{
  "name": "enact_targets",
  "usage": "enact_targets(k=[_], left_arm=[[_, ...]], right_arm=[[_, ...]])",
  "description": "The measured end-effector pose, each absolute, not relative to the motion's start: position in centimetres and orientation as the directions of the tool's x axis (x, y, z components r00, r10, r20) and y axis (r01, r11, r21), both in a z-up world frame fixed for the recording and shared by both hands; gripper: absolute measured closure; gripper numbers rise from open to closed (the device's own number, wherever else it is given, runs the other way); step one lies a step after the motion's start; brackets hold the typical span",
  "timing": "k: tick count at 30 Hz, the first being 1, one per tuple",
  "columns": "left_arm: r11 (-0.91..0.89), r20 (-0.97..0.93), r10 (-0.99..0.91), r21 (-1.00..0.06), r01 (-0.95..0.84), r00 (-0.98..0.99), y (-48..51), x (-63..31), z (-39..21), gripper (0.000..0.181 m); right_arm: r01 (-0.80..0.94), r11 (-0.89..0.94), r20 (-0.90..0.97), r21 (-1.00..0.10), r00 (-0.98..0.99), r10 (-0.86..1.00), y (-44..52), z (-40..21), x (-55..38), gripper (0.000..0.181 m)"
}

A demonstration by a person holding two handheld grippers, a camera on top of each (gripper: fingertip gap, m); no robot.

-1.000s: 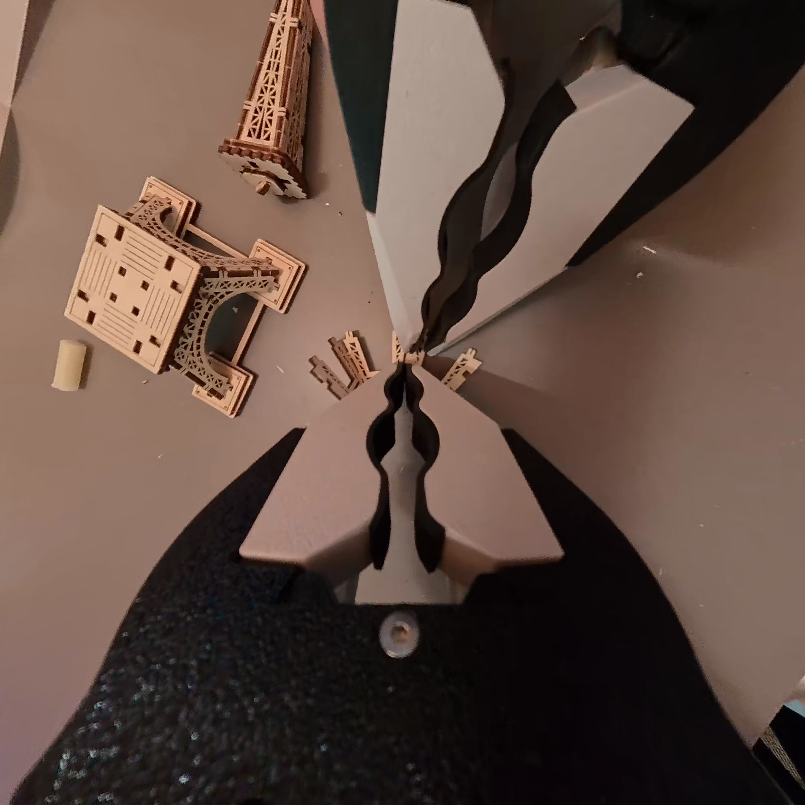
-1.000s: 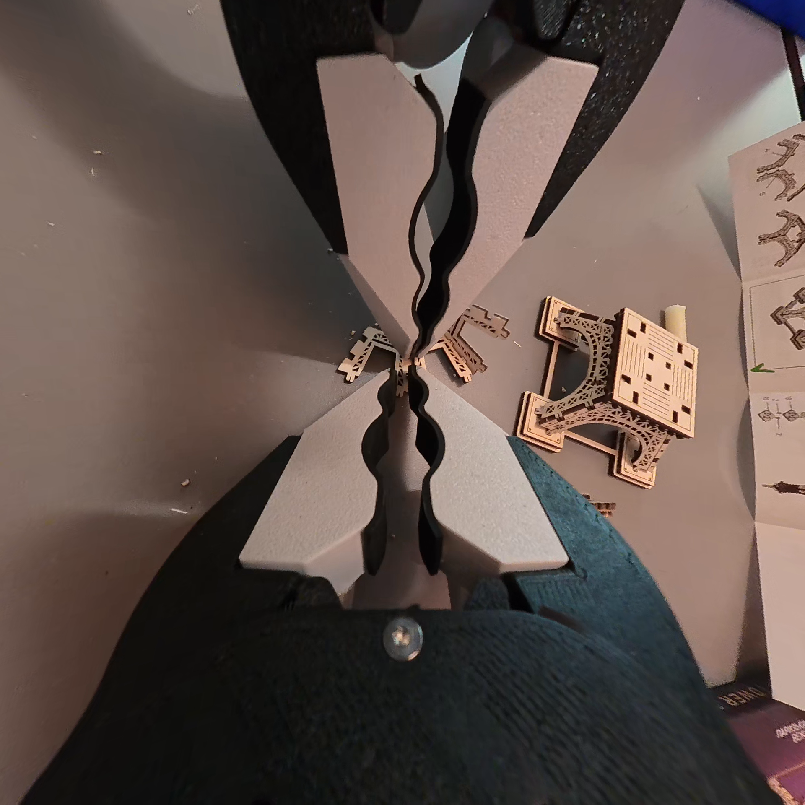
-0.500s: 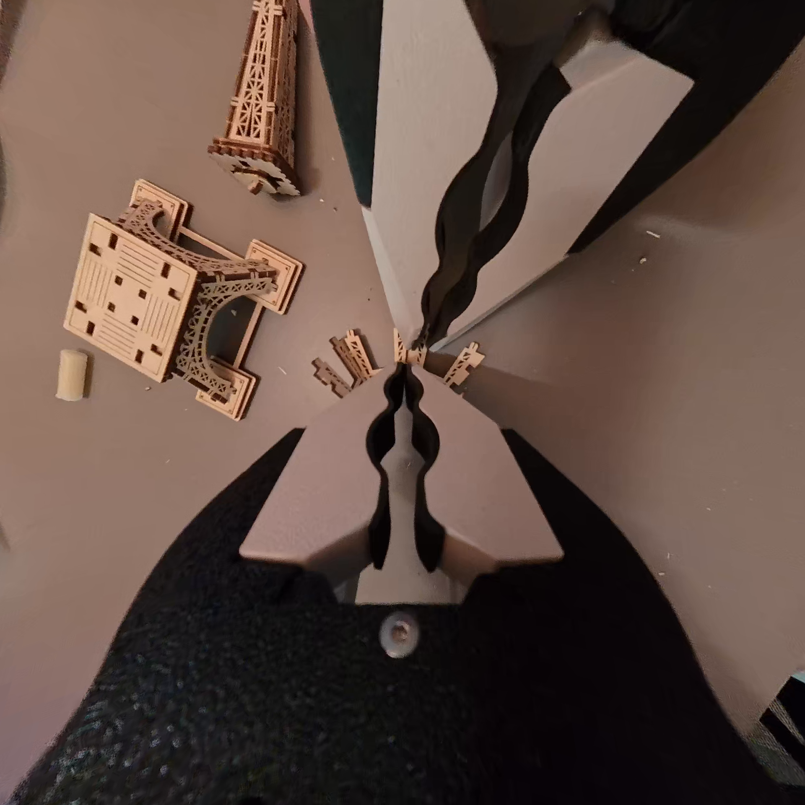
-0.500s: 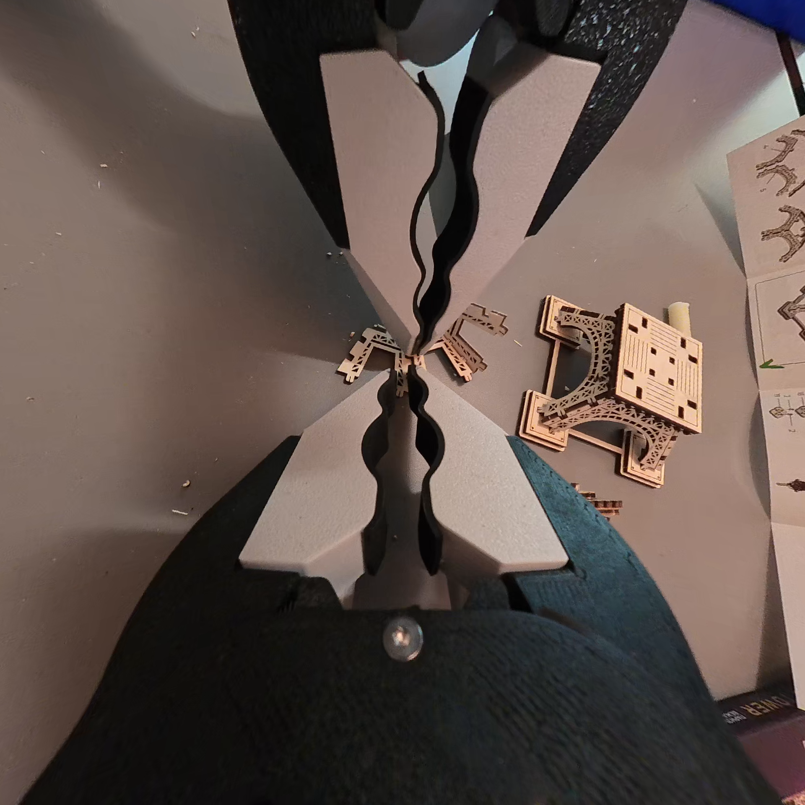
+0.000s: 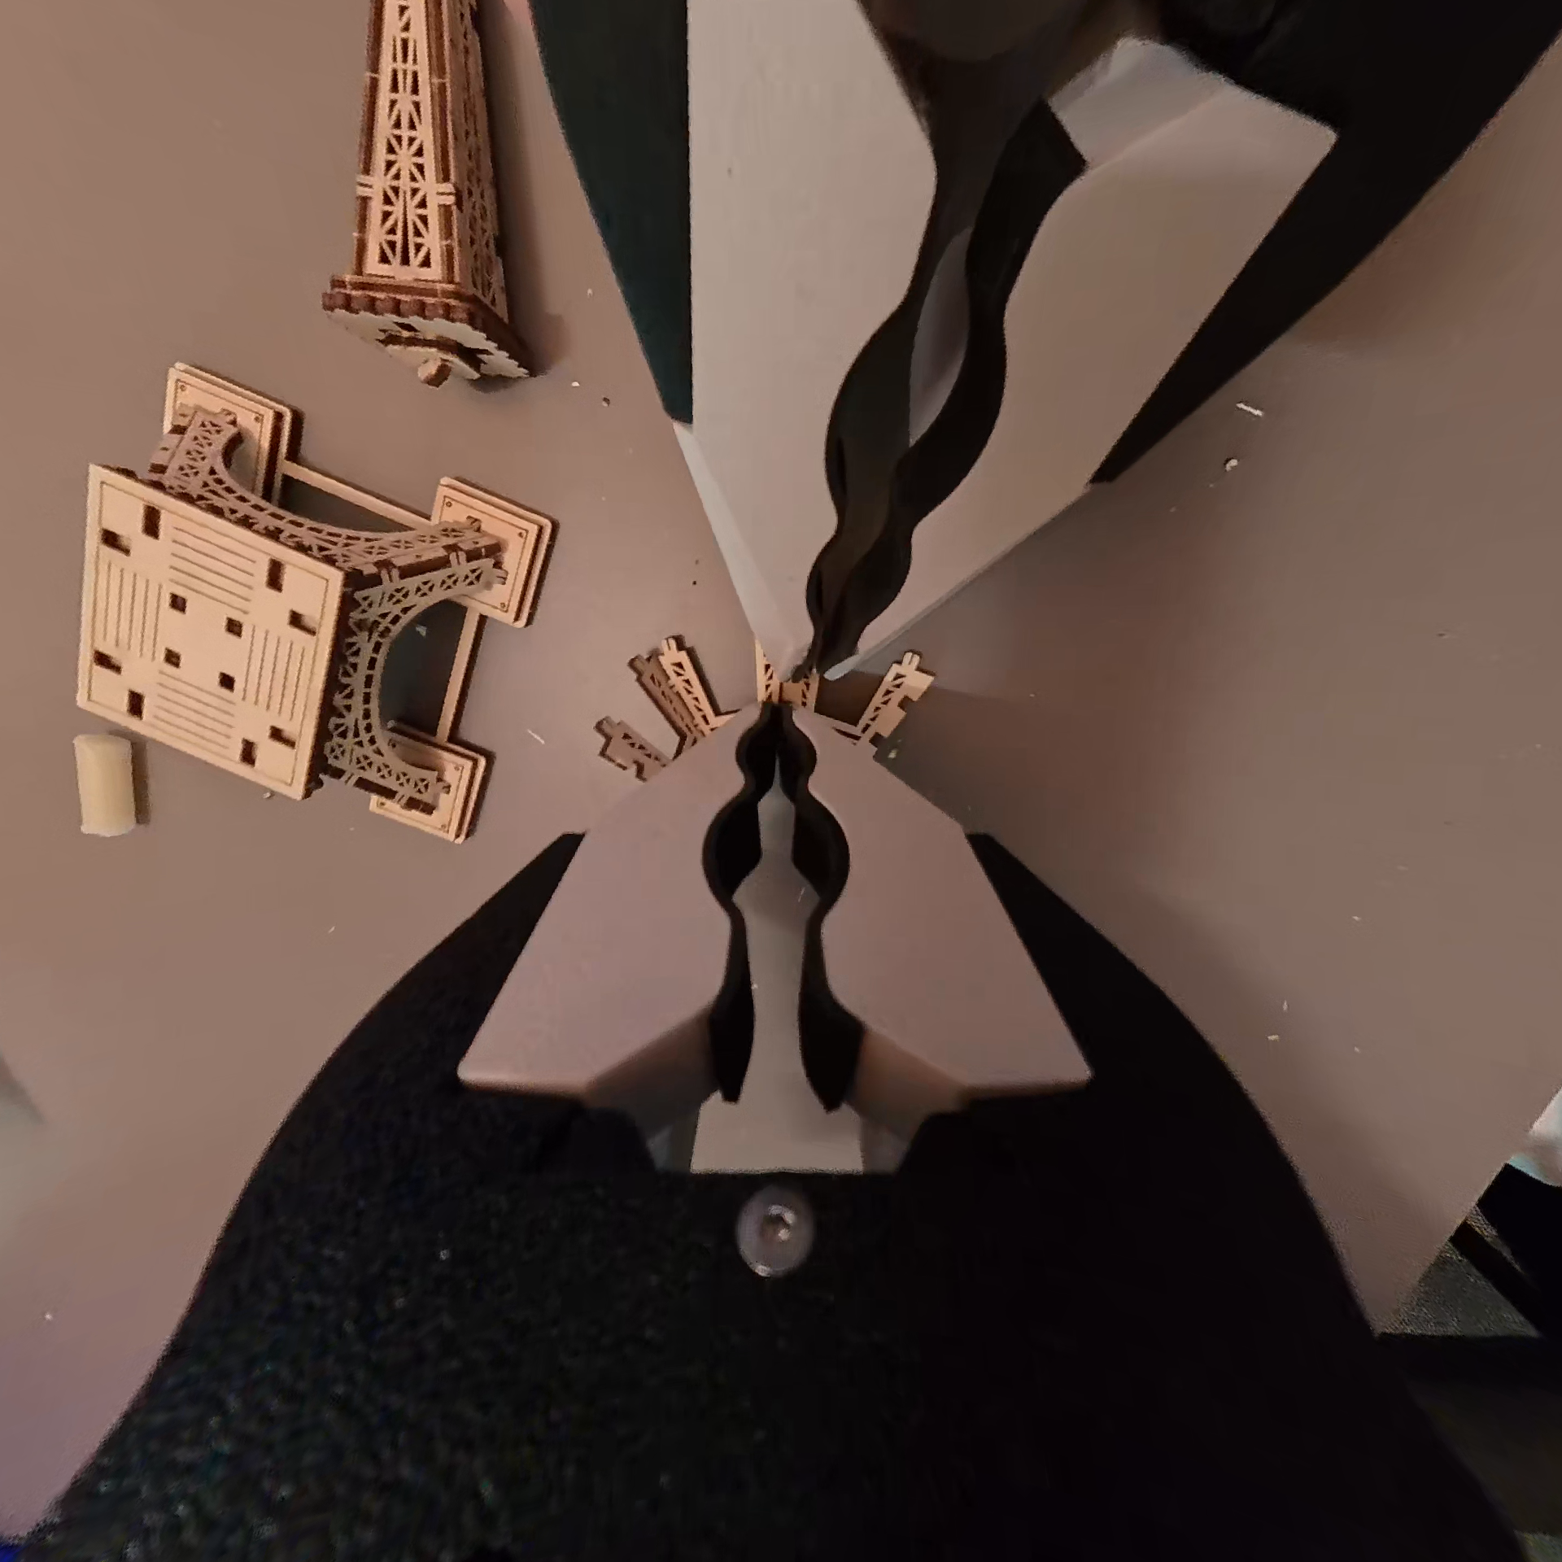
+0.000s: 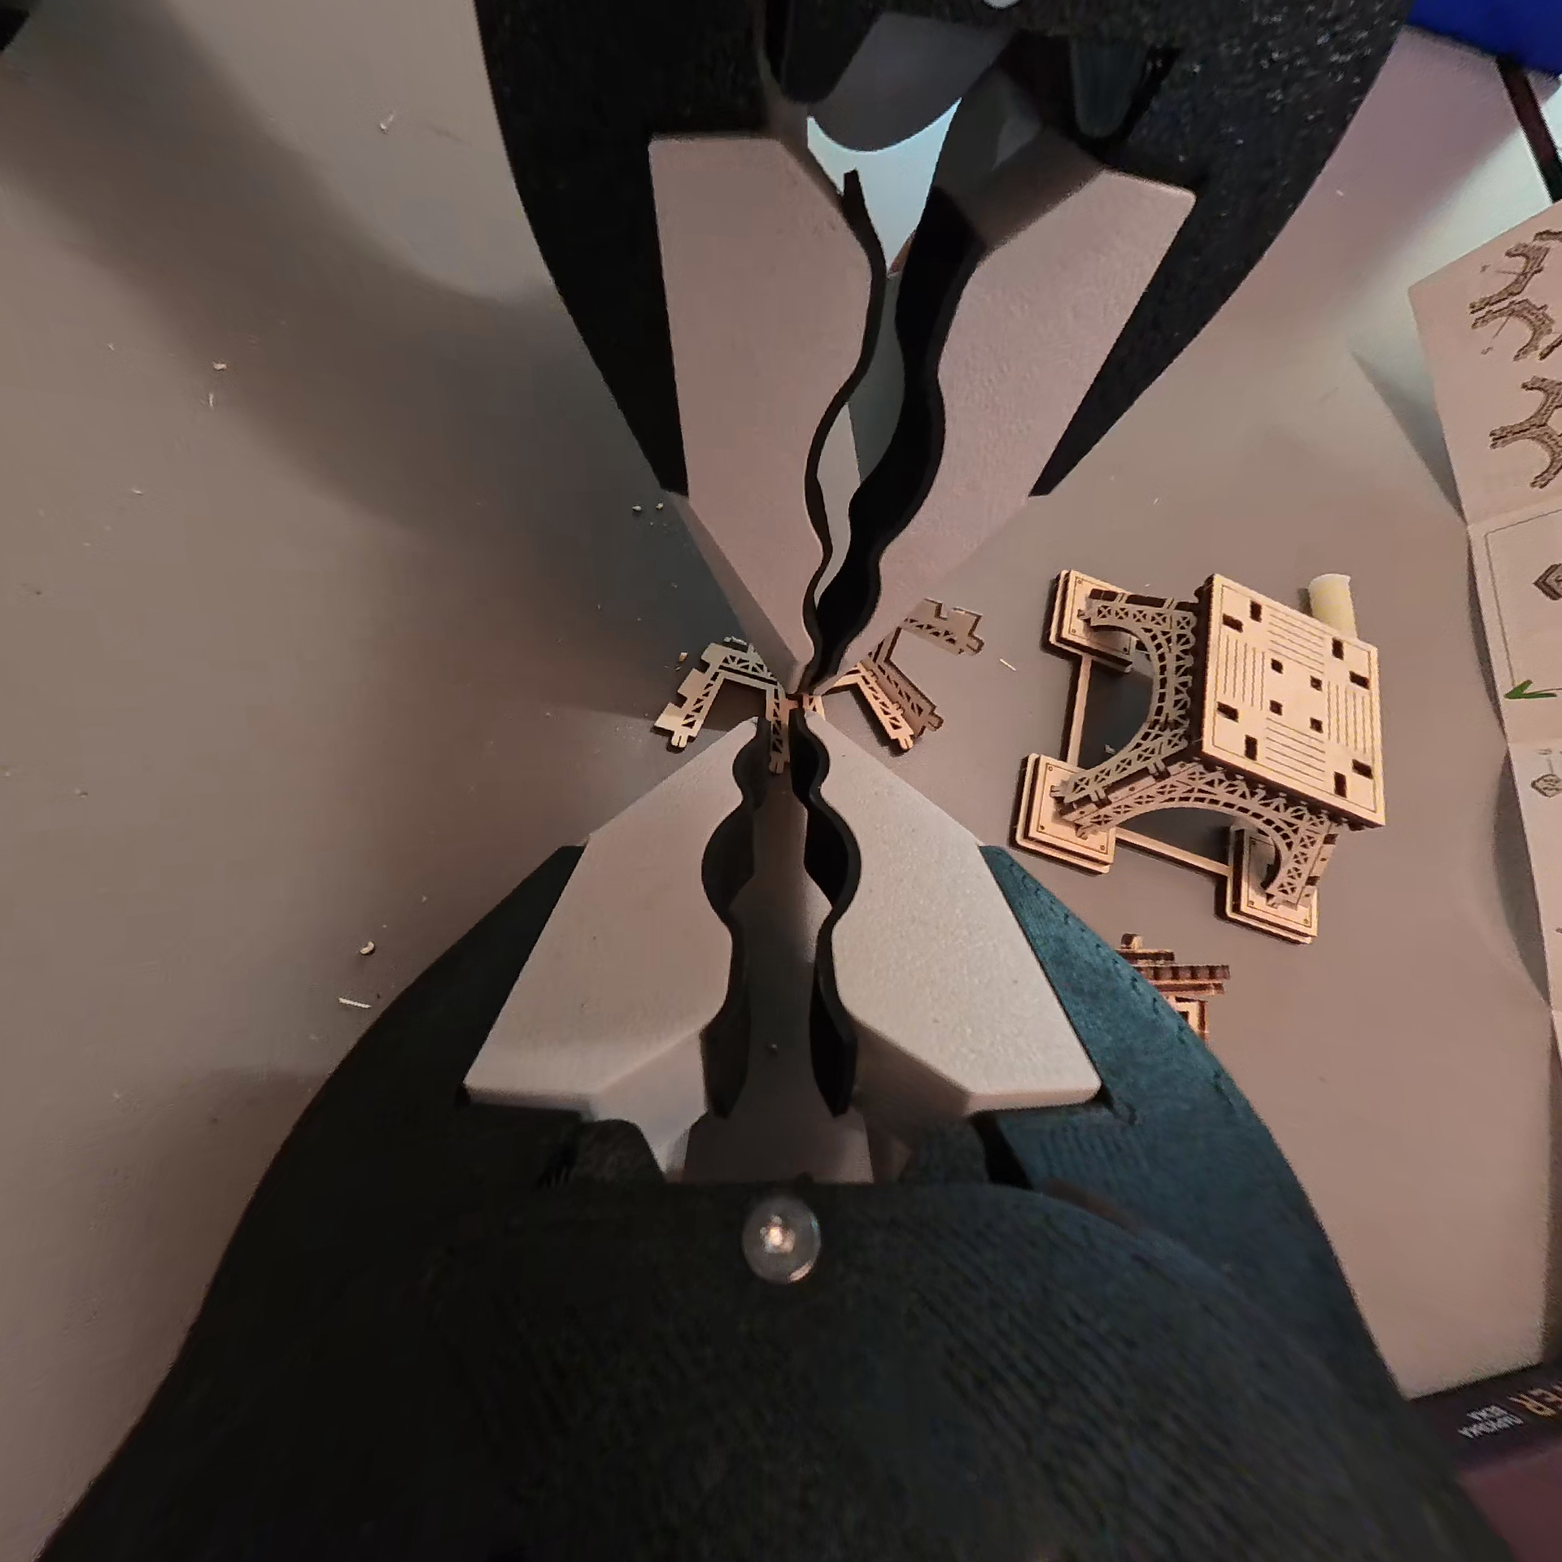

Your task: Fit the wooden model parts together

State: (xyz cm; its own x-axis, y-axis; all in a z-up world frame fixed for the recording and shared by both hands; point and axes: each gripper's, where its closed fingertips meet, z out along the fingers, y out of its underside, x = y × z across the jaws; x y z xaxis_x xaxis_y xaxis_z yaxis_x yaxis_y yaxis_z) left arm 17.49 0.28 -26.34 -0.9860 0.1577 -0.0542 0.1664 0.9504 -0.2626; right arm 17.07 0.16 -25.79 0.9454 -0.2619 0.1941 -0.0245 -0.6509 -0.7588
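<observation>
My left gripper [image 5: 778, 718] and right gripper [image 5: 816, 663] meet tip to tip just above the grey table. Each is shut on a small wooden lattice part [image 5: 793, 689], and the two parts touch between the tips. In the right wrist view the right gripper [image 6: 782, 727] pinches its thin part [image 6: 776, 742], and the left gripper [image 6: 807, 668] comes in from above. The join itself is mostly hidden by the fingertips. Loose lattice pieces [image 5: 685, 693] [image 5: 896, 697] lie on the table under the tips.
The built tower base [image 5: 279, 592] lies on its side at the left, with the tower spire [image 5: 423, 211] behind it and a cream cylinder [image 5: 106, 782] beside it. A folded instruction sheet [image 6: 1504, 507] and a dark box [image 6: 1479, 1420] sit at the right. Only a small space, under 4 cm, lies between the two pairs of fingers.
Both grippers stay shut and tip to tip. The view has drifted only slightly over the table. The grips have not changed.
</observation>
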Motion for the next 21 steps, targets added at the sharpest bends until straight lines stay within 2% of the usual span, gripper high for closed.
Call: enact_targets(k=[4,6,10,17,21], left_arm=[[0.949,-0.059,0.161,-0.264,0.17,-0.985,0.3,17.5,-26.4,0.181],[0.949,-0.066,0.16,-0.266,0.172,-0.985,0.3,17.5,-26.4,0.181],[0.947,-0.067,0.173,-0.264,0.184,-0.983,0.3,17.5,-26.4,0.181],[0.951,-0.039,0.197,-0.235,0.201,-0.98,0.3,17.5,-26.4,0.181],[0.954,-0.007,0.181,-0.243,0.177,-0.983,0.3,17.5,-26.4,0.181]], right_arm=[[-0.02,-0.652,0.197,-0.758,0.946,-0.258,0.2,-25.8,17.0,0.178],[-0.019,-0.646,0.165,-0.763,0.961,-0.223,0.3,-25.7,16.4,0.166],[-0.055,-0.649,0.109,-0.759,0.972,-0.21,-0.8,-25.9,15.7,0.175],[0.121,-0.632,0.319,-0.766,0.924,-0.21,-0.7,-24.8,16.9,0.181],[0.266,-0.688,0.487,-0.675,0.861,-0.145,-0.2,-25.5,17.3,0.181]])
